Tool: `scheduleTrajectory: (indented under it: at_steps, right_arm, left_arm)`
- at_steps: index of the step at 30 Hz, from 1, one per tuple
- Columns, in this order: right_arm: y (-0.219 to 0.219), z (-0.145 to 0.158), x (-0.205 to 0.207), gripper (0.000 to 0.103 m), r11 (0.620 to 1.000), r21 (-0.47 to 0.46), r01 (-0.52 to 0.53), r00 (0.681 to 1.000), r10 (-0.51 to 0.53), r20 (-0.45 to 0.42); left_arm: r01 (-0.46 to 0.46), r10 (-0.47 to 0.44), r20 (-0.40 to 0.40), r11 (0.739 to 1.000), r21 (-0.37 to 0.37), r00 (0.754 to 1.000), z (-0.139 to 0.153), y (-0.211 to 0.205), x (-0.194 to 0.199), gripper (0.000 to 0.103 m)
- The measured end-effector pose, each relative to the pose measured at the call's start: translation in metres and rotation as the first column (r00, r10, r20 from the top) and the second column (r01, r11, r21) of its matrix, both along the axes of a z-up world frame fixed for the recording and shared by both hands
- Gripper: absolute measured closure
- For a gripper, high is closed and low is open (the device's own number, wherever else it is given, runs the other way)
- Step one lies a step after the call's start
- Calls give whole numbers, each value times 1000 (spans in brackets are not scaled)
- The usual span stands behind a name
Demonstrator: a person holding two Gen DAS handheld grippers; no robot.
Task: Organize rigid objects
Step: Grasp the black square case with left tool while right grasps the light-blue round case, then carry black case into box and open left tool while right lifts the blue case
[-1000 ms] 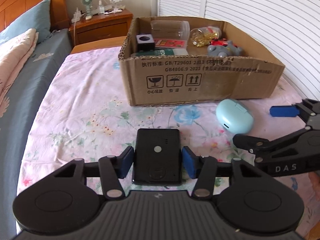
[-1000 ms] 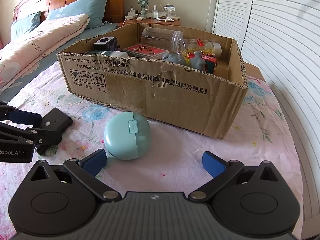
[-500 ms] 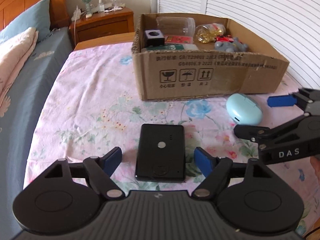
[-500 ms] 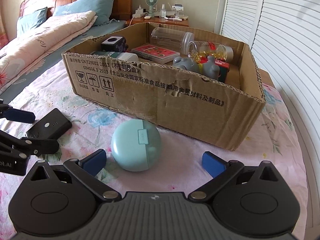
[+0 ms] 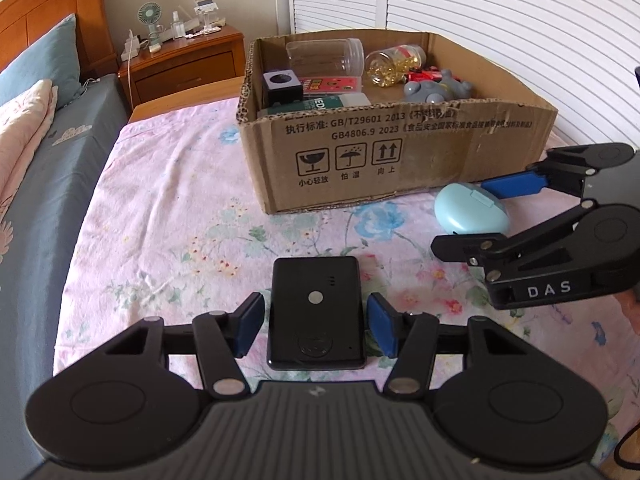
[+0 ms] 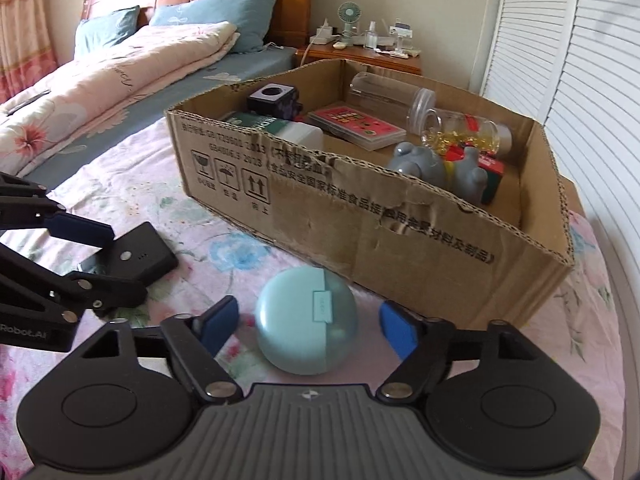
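Note:
A flat black device [image 5: 316, 312] lies on the floral sheet between the pads of my left gripper [image 5: 316, 322]. Its jaws are closing, with thin gaps still showing on both sides. A round teal case [image 6: 304, 320] sits between the blue pads of my right gripper [image 6: 308, 326]. Those jaws are closing too, and neither pad touches the case. The open cardboard box [image 5: 400, 152] stands just behind both objects. In the right wrist view the left gripper [image 6: 128, 264] straddles the black device [image 6: 140, 254]. The left wrist view shows the right gripper [image 5: 460, 216] around the teal case [image 5: 468, 212].
The box [image 6: 360, 232] holds a clear jar [image 6: 384, 96], a capsule jar [image 6: 464, 136], a grey toy [image 6: 424, 164], a red card pack [image 6: 356, 124] and a black cube [image 6: 272, 98]. A nightstand [image 5: 184, 60] stands behind, a quilt [image 6: 100, 92] to the left, shutter doors [image 5: 500, 12] to the right.
My left jaws let go of the black device, spread wide, then narrowed around it again. My right jaws came in from fully wide around the teal case, which now lies further in between them.

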State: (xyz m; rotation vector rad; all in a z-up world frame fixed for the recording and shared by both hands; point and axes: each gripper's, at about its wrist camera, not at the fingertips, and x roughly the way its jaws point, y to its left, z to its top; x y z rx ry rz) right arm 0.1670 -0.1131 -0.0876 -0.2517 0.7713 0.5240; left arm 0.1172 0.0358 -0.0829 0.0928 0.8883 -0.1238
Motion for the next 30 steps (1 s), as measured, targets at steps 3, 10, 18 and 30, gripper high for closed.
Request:
scheduleTrajectory:
  at_steps: [3, 10, 18, 30]
  right_arm:
    - [2, 2, -1, 38, 1000, -3, -14, 1000, 14, -2]
    - [4, 4, -3, 45, 1000, -15, -6, 1000, 6, -14]
    - [5, 7, -9, 45, 999, -54, 2, 1000, -3, -10]
    - [-3, 19, -27, 46, 996, -87, -21, 1000, 19, -23]
  left_arm:
    - [6, -6, -2, 1000, -2, 1000, 0, 1, 1, 47]
    - [23, -23, 5, 1000, 9, 1000, 0, 0, 0, 47]
    - [58, -58, 2, 998, 9, 998, 1, 1, 1, 52]
    - [130, -129, -14, 992, 7, 991, 12, 3, -4, 52]
